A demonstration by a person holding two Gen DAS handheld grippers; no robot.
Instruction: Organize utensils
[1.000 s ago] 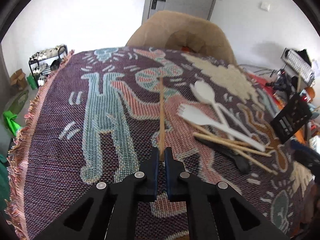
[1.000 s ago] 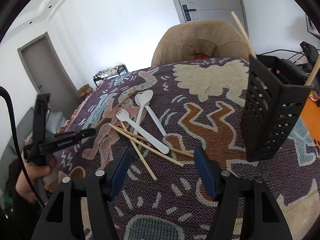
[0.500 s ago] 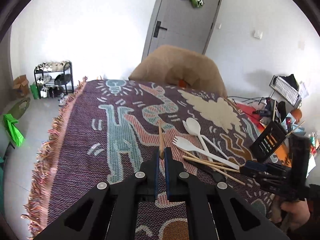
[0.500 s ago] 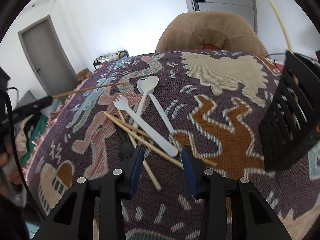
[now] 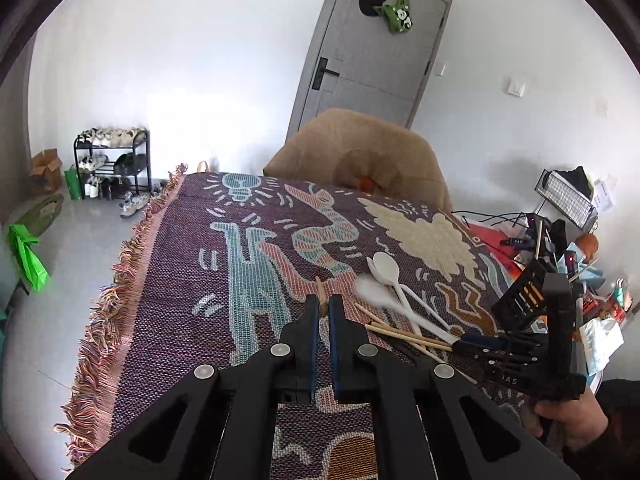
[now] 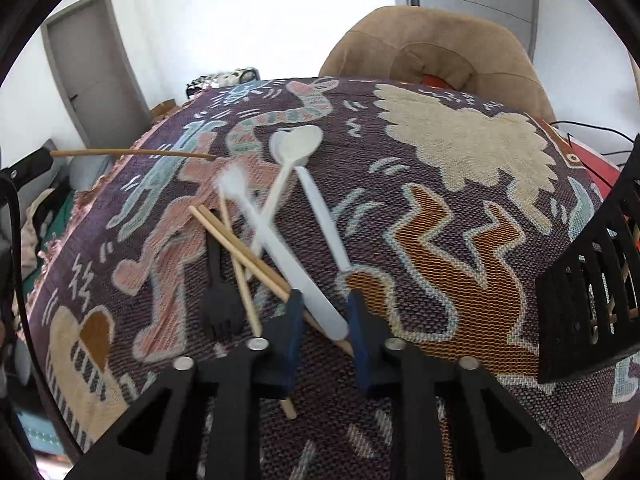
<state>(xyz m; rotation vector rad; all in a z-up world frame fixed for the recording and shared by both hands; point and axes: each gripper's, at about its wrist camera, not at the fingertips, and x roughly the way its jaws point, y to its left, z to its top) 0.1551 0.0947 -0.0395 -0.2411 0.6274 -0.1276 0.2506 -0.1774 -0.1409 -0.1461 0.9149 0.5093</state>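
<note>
My left gripper [image 5: 323,304] is shut on a wooden chopstick [image 5: 320,289], held above the patterned cloth; the stick also shows in the right wrist view [image 6: 132,153] at the left. My right gripper [image 6: 323,300] is open, low over the pile, its fingers on either side of the white fork's handle [image 6: 304,284]. The fork looks blurred at its head [image 6: 236,184]. Two white spoons [image 6: 304,148], wooden chopsticks [image 6: 240,236] and a black fork [image 6: 218,296] lie together on the cloth. The black slotted utensil holder [image 6: 596,288] stands at the right with chopsticks inside.
A tan chair [image 5: 360,160] stands behind the table. The cloth's fringed edge [image 5: 116,280] runs along the left. Cluttered items and cables [image 5: 560,240] lie beyond the holder at the right. A shoe rack [image 5: 112,160] stands on the floor at the far left.
The left gripper has lifted and pulled back with the chopstick. The right gripper has lowered onto the pile and narrowed around the white fork's handle, which is now moving.
</note>
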